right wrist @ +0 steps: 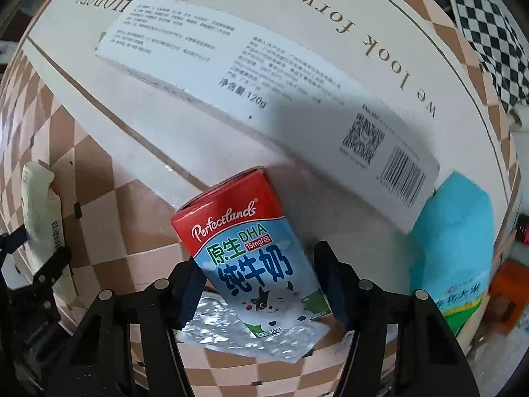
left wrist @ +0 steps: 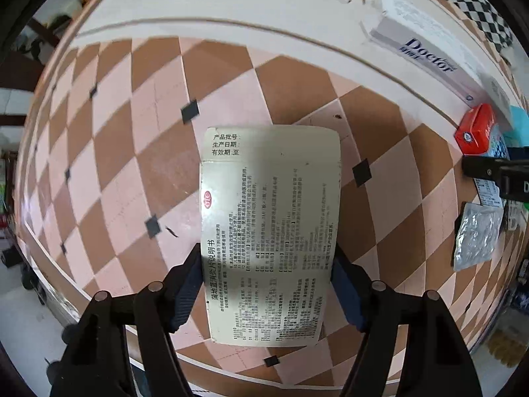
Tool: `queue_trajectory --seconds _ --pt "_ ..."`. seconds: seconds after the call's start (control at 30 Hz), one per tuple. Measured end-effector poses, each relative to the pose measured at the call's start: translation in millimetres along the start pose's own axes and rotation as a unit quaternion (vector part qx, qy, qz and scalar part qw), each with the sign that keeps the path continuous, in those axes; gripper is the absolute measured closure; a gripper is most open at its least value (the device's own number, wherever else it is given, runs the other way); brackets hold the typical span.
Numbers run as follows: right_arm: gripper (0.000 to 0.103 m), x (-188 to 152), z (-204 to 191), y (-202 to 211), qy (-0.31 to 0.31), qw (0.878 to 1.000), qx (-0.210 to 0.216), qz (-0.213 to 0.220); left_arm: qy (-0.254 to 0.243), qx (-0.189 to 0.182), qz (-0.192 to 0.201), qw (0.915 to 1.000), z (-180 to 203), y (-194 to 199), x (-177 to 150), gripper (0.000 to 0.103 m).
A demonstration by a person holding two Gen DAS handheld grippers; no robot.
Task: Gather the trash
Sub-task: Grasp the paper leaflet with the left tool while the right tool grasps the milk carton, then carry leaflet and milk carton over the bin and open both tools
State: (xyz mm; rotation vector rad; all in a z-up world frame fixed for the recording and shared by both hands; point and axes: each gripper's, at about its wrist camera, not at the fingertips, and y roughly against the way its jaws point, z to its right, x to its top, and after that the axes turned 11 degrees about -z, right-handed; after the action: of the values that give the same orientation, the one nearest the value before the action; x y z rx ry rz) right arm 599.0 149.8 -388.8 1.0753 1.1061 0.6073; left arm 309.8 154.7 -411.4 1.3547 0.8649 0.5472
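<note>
A cream medicine box (left wrist: 271, 231) printed with small black text lies on the checked tablecloth (left wrist: 132, 152). My left gripper (left wrist: 267, 291) points straight down over it, a pad pressed against each long side. In the right wrist view a red and blue milk carton (right wrist: 251, 251) lies tilted on a silver foil blister pack (right wrist: 251, 334). My right gripper (right wrist: 261, 284) straddles the carton, its pads against both sides. The left wrist view catches the carton's red end (left wrist: 472, 129) at the far right, with the foil pack (left wrist: 476, 235) below it.
A long white toothpaste box (right wrist: 264, 82) lies across the cloth's white lettered band, just beyond the carton. A light blue packet (right wrist: 453, 231) sits to the carton's right. A black and white checked cloth (right wrist: 489, 33) is at the far right. The table edge (left wrist: 49, 264) runs close on the left.
</note>
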Motion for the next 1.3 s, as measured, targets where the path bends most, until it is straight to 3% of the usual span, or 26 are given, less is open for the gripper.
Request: queue_trajectory --seconds 0.2,0.43,0.73,1.0,1.13,1.3 --pt "0.039 -25.3 1.3 28.6 -0.068 0.996 0.013 0.06 -0.027 0.037 0.072 0.9963 -1.2 44.8 -24.5 0.034" --pt "0.04 -95.2 1.6 53.3 -0.187 0.97 0.052 0.147 -0.06 0.051 0.164 0.9833 -42.1 106.3 -62.3 0.034" --pt "0.04 -234.8 -167.2 39.9 -0.296 0.925 0.103 0.215 -0.124 0.02 0.231 0.9647 -128.0 132.2 -136.6 0.034" --pt "0.041 -317.5 -321.8 5.0 -0.336 0.908 0.132 0.212 -0.17 -0.004 0.204 0.964 -223.6 106.9 -215.8 0.034" --pt "0.041 -349.3 -390.6 -31.1 -0.337 0.909 0.162 0.186 -0.171 -0.008 0.165 0.9714 -259.6 71.7 -243.6 0.034" --pt "0.041 -365.0 -446.2 -87.5 -0.328 0.915 0.193 0.137 -0.163 -0.005 0.109 0.9805 -287.1 13.3 -264.3 0.034"
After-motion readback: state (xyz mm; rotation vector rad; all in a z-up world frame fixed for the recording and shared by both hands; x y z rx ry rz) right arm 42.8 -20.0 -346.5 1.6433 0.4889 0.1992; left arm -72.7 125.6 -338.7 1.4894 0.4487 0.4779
